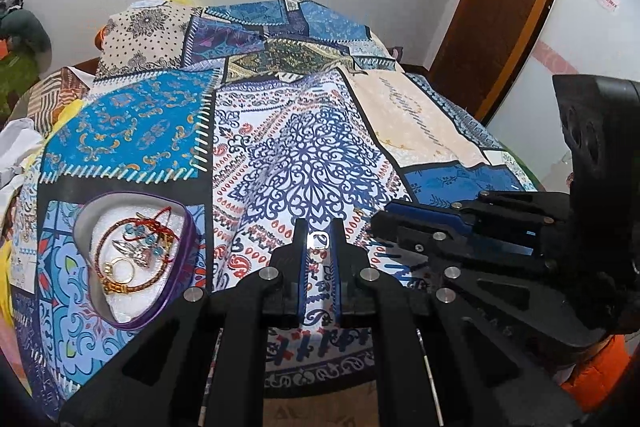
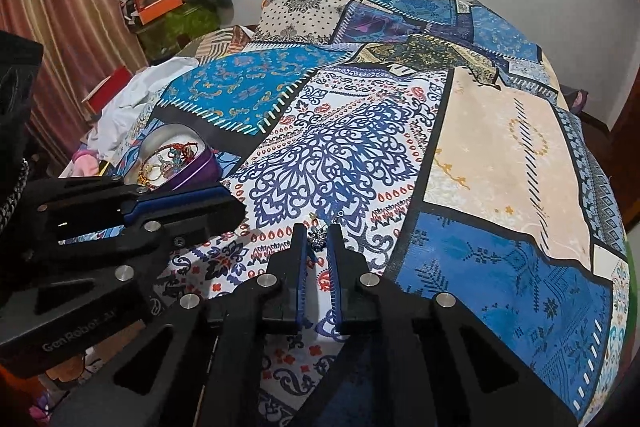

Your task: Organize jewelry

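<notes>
Left claw (image 1: 319, 241) pinches a silver ring (image 1: 319, 239), right claw (image 2: 318, 241) clamps a blue earring (image 2: 318, 238); a loose grip could drop either short of the tin (image 1: 182, 259)

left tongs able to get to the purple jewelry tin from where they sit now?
Probably yes. The purple tin lies open-topped on the bedspread to the left of the left tongs, nothing between them. But those tongs already pinch a small silver ring, so only for dropping in.

"GenRobot" on left gripper (image 2: 240, 205) body
</notes>
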`<state>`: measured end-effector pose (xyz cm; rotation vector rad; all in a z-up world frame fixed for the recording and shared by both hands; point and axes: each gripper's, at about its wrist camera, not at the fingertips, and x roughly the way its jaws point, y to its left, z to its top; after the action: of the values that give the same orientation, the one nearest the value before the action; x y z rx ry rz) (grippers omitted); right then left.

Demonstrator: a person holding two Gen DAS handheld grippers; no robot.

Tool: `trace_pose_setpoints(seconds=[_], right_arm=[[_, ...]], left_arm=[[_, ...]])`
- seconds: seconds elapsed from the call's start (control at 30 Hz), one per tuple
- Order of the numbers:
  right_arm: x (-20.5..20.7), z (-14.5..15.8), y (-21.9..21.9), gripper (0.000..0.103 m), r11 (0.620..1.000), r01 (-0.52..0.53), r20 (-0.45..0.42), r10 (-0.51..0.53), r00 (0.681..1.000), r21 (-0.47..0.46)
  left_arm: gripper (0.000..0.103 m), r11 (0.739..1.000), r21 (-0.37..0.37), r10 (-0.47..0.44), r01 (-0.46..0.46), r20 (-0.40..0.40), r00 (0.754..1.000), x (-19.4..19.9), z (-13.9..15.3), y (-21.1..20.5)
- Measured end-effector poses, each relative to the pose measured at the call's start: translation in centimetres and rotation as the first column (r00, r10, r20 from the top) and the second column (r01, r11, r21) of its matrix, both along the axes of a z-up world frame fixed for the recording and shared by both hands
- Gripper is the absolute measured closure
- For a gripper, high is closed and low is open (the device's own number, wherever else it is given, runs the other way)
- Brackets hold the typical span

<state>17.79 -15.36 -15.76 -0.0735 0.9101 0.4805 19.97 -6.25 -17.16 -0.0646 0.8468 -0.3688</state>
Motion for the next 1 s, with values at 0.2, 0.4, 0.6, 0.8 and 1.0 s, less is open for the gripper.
trace_pose_setpoints(seconds=[0.2,0.4,0.6,0.8,1.0], right_arm=[[-0.7,1.7,-0.3,0.094,1.0,0.016,0.038,-0.016,0.999,0.012],[-1.2,3.9,-0.5,0.094,0.999,0.027,0.096,-0.028,0.995,0.019],[-1.7,6.0,0.1,0.094,0.999,0.026,0.149,-0.031,0.988,0.031],[-2.1,7.6,1.0,0.094,0.999,0.017,0.196,-0.026,0.98,0.05],[-2.4,9.2,2.5,0.094,0.997,-0.011,0.238,-0.007,0.971,0.076]], left_arm=[[0.095,1.0,-0.004,0.013,-0.012,0.03,0.999,-0.6,1.4,0.7],[0.095,1.0,-0.01,0.028,-0.028,0.066,0.997,-1.7,2.9,1.4],[0.095,0.999,-0.012,0.052,-0.051,0.109,0.993,-2.9,4.5,2.4],[0.095,0.996,-0.012,0.085,-0.085,0.151,0.985,-3.9,5.8,3.7],[0.095,0.992,-0.015,0.128,-0.127,0.186,0.974,-4.5,6.9,5.7]])
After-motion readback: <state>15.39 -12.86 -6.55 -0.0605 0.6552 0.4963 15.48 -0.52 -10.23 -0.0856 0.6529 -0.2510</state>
